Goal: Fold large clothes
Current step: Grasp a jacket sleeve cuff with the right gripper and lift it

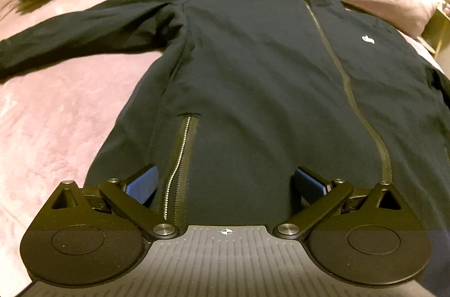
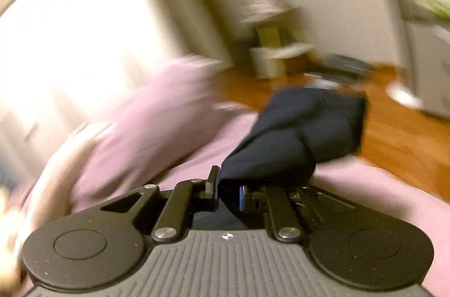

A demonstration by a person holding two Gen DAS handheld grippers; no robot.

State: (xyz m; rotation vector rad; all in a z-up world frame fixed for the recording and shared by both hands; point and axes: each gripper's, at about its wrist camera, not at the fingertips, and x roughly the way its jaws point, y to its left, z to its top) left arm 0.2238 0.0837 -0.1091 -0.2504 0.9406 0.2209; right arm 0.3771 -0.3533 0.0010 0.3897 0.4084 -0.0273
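Navy jacket [image 1: 253,72] runs lengthwise away from the wide-open, empty left gripper [image 1: 225,184] (hem nearest); right gripper [image 2: 227,191] pinches its sleeve [image 2: 295,134].

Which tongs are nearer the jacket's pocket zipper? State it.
Left. The left tongs stand open astride the pocket zipper; the right tongs are shut on a dark fabric bunch, zipper unseen there.

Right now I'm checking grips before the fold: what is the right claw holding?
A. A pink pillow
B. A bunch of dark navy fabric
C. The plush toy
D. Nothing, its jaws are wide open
B: in the right wrist view the right claw has its jaws closed on dark navy fabric, which bunches out beyond the tips.
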